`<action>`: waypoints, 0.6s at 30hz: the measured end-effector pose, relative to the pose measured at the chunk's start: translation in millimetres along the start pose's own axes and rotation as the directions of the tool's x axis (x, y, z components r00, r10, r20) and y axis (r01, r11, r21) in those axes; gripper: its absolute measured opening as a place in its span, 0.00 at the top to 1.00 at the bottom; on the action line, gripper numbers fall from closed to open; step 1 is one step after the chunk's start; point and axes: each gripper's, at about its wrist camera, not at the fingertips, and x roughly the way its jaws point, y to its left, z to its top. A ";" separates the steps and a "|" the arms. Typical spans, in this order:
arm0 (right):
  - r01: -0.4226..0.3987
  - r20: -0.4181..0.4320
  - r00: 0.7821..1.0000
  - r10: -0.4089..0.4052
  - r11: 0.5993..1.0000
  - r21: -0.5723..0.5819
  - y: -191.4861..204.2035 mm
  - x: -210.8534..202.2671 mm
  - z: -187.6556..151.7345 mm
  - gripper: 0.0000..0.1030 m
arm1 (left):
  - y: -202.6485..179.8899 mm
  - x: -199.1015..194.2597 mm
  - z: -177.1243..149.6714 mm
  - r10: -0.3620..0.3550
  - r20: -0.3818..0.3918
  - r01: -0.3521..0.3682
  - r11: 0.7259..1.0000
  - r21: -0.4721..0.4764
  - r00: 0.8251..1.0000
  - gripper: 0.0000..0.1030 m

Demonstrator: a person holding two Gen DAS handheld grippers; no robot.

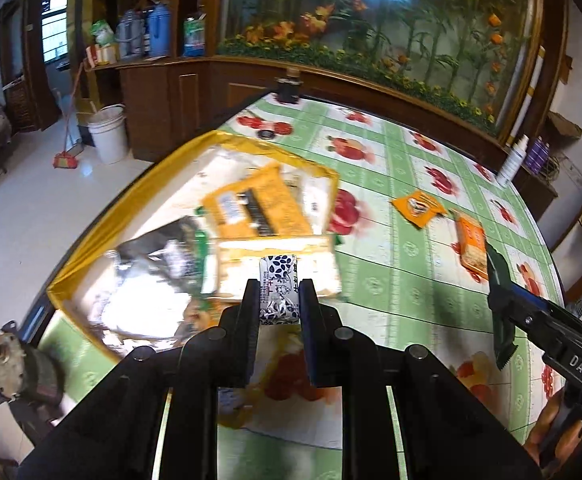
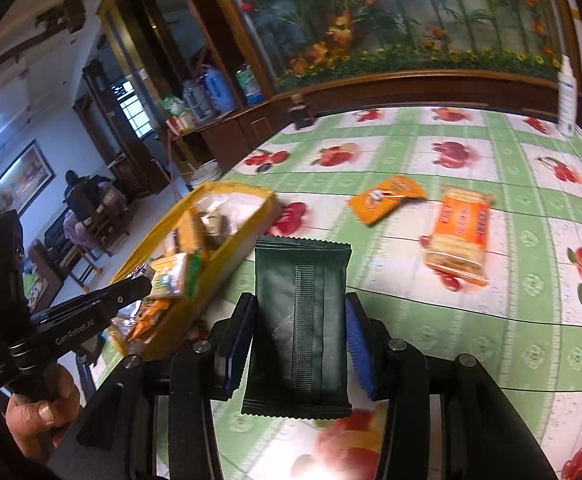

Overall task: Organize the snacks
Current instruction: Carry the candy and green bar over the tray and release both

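The left gripper point(image 1: 279, 300) is clamped on a small glossy blue-and-white patterned packet point(image 1: 279, 294), held above the near edge of a yellow-rimmed box point(image 1: 131, 200) full of crinkled foil and orange wrappers. The right gripper point(image 2: 299, 332) pinches a matte dark green pouch point(image 2: 299, 320) with zigzag-cut ends and a ribbed seam. On the shiny fruit-print tabletop point(image 2: 471, 340) lie a flat orange sachet point(image 2: 387, 199) and a transparent cracker pack point(image 2: 459, 236).

The left hand-held gripper point(image 1: 279, 296) clamps a blue-patterned snack packet point(image 1: 279, 288) above the yellow box point(image 1: 131, 208).
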 end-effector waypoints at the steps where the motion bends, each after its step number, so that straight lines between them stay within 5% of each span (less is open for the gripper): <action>1: -0.008 -0.005 1.000 0.008 1.000 -0.012 7.6 2.3 0.7 0.56 | 5.9 -1.3 0.0 0.008 0.002 -0.008 1.000 -0.010 1.000 0.84; 18: -0.180 -0.101 0.981 0.166 0.973 -0.143 119.8 79.1 21.3 0.56 | 82.8 2.4 -0.3 0.062 0.005 -0.060 0.987 -0.151 0.998 0.84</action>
